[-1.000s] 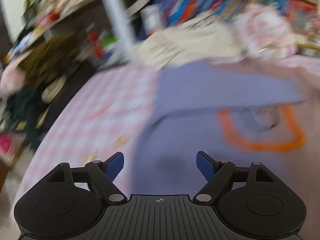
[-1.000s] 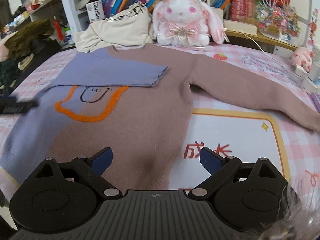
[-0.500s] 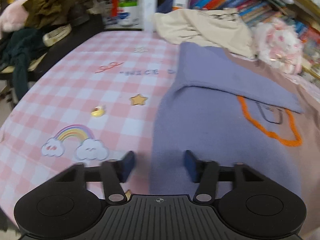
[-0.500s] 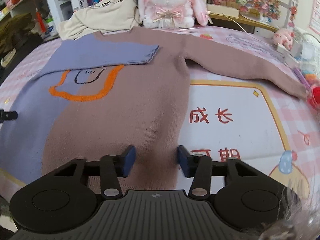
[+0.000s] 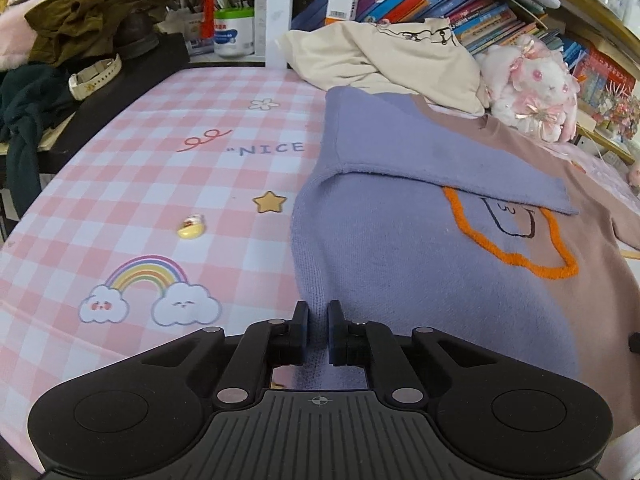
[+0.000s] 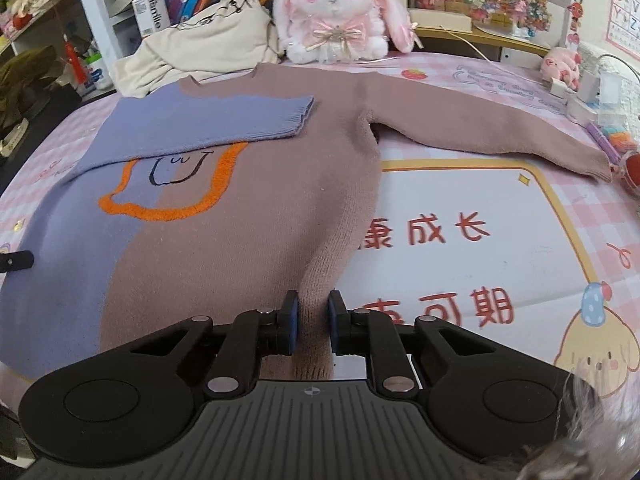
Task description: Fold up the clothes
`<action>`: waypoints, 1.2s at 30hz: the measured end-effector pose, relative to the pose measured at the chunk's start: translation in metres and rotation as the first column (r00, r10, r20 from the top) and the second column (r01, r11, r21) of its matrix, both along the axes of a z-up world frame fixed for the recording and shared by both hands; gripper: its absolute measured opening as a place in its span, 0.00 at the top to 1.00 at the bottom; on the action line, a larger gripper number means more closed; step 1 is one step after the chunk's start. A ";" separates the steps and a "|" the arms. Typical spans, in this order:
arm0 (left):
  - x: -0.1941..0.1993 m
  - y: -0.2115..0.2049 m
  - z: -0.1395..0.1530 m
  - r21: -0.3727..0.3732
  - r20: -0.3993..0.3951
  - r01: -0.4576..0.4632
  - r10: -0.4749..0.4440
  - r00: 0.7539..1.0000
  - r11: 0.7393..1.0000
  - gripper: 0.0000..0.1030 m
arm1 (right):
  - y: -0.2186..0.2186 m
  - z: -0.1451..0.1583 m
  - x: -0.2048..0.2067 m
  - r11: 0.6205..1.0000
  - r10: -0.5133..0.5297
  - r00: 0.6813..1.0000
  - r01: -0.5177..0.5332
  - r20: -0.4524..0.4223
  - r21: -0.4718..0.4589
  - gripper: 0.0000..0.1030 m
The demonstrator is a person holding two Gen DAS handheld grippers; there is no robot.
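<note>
Left wrist view is showing the left gripper (image 5: 318,334) pinching the lavender bottom edge of the sweater (image 5: 420,280), jaws closed on a ridge of knit. The sweater is lying flat on the pink checked tablecloth (image 5: 160,184), its lavender sleeve (image 5: 420,160) folded across the chest over the orange outline motif (image 5: 516,258). This view alone is showing the rainbow print (image 5: 146,276), a small yellow item (image 5: 191,227) and dark clothes (image 5: 80,16) piled at far left. Right wrist view is showing the right gripper (image 6: 312,326) clamping the mauve bottom edge near the side seam, fabric bunching between the pads. Only here the mauve sleeve (image 6: 480,128) is seen stretching out unfolded to the right, and the plush rabbit (image 6: 340,12) is sitting beyond the collar beside a cream garment (image 6: 208,36).
</note>
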State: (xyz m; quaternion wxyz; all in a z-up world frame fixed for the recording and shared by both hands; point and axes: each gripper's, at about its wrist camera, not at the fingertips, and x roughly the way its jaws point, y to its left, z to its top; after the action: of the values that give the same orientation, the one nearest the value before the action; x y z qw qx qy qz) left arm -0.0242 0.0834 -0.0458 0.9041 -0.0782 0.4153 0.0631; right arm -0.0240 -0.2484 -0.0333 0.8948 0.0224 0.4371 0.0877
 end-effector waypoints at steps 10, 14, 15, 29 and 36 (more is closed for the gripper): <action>-0.001 0.013 -0.002 -0.007 0.004 0.003 -0.003 1.000 1.000 0.91 | 0.016 -0.001 -0.002 0.998 0.032 0.999 -0.032 0.008 -0.047 0.86; -0.002 0.014 -0.001 -0.011 0.003 0.011 -0.011 1.000 1.000 0.91 | 0.016 -0.001 -0.003 0.998 0.011 1.000 -0.011 0.007 -0.056 0.86; -0.002 0.014 -0.001 -0.013 0.004 0.014 -0.014 1.000 1.000 0.91 | 0.016 -0.001 -0.003 0.998 0.009 1.000 -0.009 0.007 -0.059 0.86; -0.016 -0.006 0.027 0.077 0.115 0.104 -0.112 0.987 0.992 0.34 | 0.019 0.018 -0.019 0.996 -0.076 0.994 0.078 0.075 -0.031 0.47; -0.020 -0.032 0.025 0.127 0.112 0.204 -0.218 0.969 0.971 0.18 | 0.023 0.022 -0.033 0.993 -0.100 0.989 0.106 0.104 -0.049 0.23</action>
State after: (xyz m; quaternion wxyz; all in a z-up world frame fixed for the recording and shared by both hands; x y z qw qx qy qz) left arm -0.0441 0.0517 -0.0204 0.9330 0.0147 0.3593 -0.0149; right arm -0.0575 -0.2251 -0.0109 0.9196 0.0160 0.3914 0.0305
